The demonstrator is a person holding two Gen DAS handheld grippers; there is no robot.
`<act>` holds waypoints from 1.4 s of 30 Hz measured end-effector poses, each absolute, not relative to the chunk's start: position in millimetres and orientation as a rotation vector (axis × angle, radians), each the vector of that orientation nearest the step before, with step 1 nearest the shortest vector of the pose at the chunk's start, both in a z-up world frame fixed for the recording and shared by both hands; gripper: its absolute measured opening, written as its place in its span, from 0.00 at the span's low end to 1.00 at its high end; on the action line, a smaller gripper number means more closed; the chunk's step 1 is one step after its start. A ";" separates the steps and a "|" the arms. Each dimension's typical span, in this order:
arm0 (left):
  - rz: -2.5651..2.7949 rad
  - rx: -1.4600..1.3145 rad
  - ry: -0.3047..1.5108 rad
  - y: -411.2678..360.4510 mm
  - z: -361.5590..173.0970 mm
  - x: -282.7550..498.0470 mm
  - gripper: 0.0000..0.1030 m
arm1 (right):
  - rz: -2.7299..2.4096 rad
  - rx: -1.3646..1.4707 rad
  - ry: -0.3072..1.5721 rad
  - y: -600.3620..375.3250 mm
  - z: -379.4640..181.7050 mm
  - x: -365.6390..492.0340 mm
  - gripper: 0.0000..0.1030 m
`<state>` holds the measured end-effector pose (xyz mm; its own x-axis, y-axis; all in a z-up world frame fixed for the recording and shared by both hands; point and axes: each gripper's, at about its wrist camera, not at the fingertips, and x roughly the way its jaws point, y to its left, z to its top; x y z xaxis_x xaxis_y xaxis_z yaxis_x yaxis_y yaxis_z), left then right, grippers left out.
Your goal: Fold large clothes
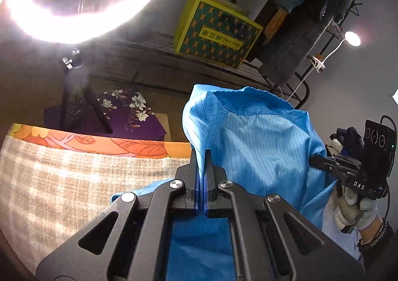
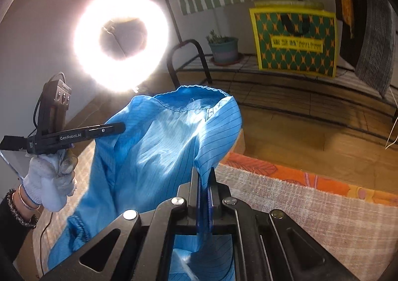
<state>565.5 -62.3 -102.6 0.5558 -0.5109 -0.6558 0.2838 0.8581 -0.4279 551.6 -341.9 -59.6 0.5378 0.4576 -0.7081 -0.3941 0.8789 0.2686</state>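
The left tool (image 1: 201,156) is pinching a fold of the blue garment (image 1: 261,141), with both jaws pressed together on the cloth. The right tool (image 2: 202,174) is doing the same on another fold of the garment, its jaws closed tight on the fabric. The garment is hanging between the two tools, lifted above the surface (image 1: 74,181), and its lower part is trailing down toward the checked cloth that is covering the surface. An orange leaf-pattern cloth (image 1: 99,143) is lying along the far edge of the surface.

In the left wrist view, the right tool is showing at the right side, held by a hand in a white glove (image 1: 353,209). In the right wrist view, the left tool is showing at the left, also held by a gloved hand (image 2: 49,181). A ring light (image 2: 122,48) is shining behind the garment, and a yellow-green bag (image 2: 296,42) is standing on a rack farther back.
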 end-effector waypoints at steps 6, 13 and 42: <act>-0.480 -0.278 0.815 -52.3 -61.8 513.4 0.00 | 0.542 0.055 0.800 -337.9 -16.4 508.8 0.01; -0.493 -0.273 0.766 -41.5 -18.9 426.6 0.00 | 0.570 -0.010 0.757 -326.3 26.5 440.3 0.01; -0.465 -0.213 0.890 -16.0 -85.5 159.5 0.01 | 0.594 -0.047 0.789 -334.1 7.5 195.7 0.29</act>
